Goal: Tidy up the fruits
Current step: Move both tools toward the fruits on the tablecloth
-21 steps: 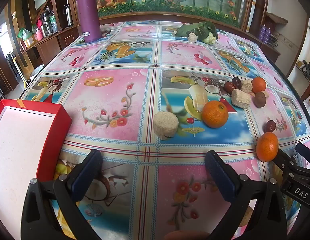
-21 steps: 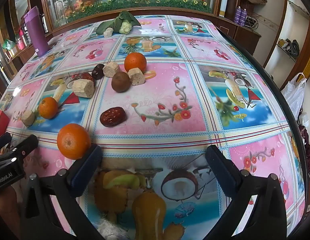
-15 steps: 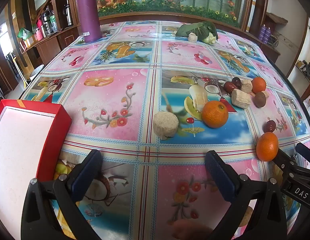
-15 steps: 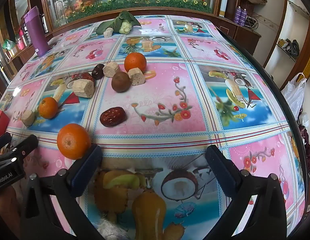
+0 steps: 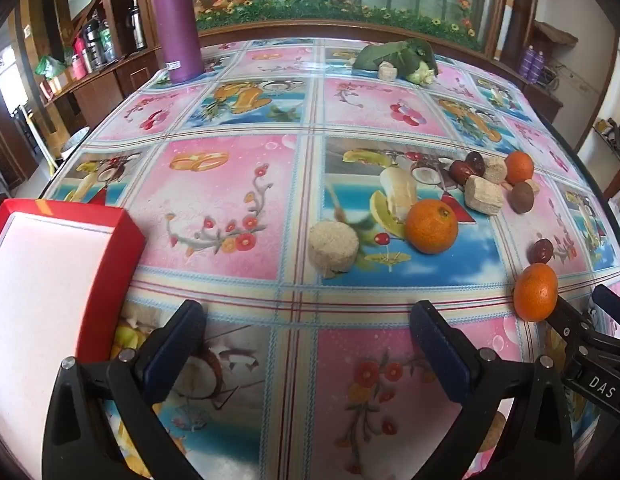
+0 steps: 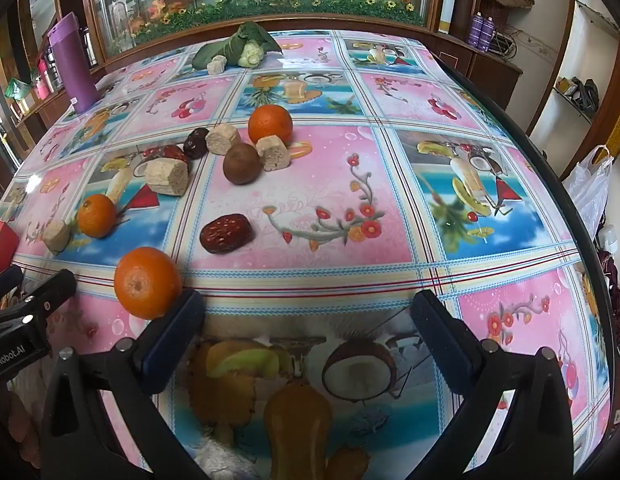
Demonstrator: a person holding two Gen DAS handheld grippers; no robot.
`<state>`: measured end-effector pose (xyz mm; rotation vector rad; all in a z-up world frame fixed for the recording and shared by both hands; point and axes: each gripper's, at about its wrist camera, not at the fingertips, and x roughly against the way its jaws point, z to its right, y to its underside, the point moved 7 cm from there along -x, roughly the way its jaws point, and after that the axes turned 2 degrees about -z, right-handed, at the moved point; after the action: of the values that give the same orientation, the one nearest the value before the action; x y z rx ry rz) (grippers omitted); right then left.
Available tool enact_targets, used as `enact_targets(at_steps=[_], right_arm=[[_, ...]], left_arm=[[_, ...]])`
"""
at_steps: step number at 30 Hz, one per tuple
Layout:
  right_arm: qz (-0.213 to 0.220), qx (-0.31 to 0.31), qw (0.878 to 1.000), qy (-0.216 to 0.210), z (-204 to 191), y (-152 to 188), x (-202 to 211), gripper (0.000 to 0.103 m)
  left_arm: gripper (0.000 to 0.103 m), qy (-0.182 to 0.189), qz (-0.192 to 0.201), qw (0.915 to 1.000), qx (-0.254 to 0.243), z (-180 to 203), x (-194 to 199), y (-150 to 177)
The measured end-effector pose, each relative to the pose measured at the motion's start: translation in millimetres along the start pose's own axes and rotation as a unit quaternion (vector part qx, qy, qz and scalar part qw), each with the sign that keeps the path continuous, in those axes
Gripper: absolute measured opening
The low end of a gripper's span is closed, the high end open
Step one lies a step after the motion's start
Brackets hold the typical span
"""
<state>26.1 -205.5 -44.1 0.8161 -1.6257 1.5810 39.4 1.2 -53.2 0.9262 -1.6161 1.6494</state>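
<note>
Three oranges lie on the patterned tablecloth: a near one (image 6: 146, 282) (image 5: 535, 291), a middle one (image 5: 431, 226) (image 6: 96, 216) and a far one (image 6: 269, 125) (image 5: 519, 167). Red dates (image 6: 226, 233) (image 5: 542, 251), a brown round fruit (image 6: 241, 163) and beige chunks (image 5: 333, 247) (image 6: 166, 177) lie among them. My left gripper (image 5: 307, 334) is open and empty, low over the cloth, beside a red box (image 5: 121, 240). My right gripper (image 6: 307, 324) is open and empty; its left finger (image 6: 177, 328) stands just right of the near orange.
A purple flask (image 5: 177, 20) stands at the far left. Leafy greens (image 5: 398, 58) lie at the far edge before a glass cabinet. The table's right edge (image 6: 550, 168) drops to the floor, with a plastic bag (image 6: 590, 188) beyond.
</note>
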Motion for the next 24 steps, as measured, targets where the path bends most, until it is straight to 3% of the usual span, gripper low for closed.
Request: enact_targets(at_steps=[4, 7, 16, 24], right_arm=[[0.0, 0.0, 1.0, 0.0, 0, 0, -1, 0.103], [-0.001, 0.0, 1.0, 0.0, 0, 0, 0, 0.103], [-0.006, -0.007, 1.0, 0.003, 1, -1, 1, 0.103], [0.093, -0.048, 0.994, -0.029, 14, 7, 82, 0.103]], left_arm=[[0.102, -0.036, 0.059, 0.9976, -0.009, -9, 31, 1], [0.102, -0.037, 0.094, 0.9948, -0.016, -9, 63, 0], [0.103, -0.031, 0.126, 0.9915, -0.007, -8, 109, 3], [0.103, -0.031, 0.143, 0.9892, -0.007, -7, 124, 9]])
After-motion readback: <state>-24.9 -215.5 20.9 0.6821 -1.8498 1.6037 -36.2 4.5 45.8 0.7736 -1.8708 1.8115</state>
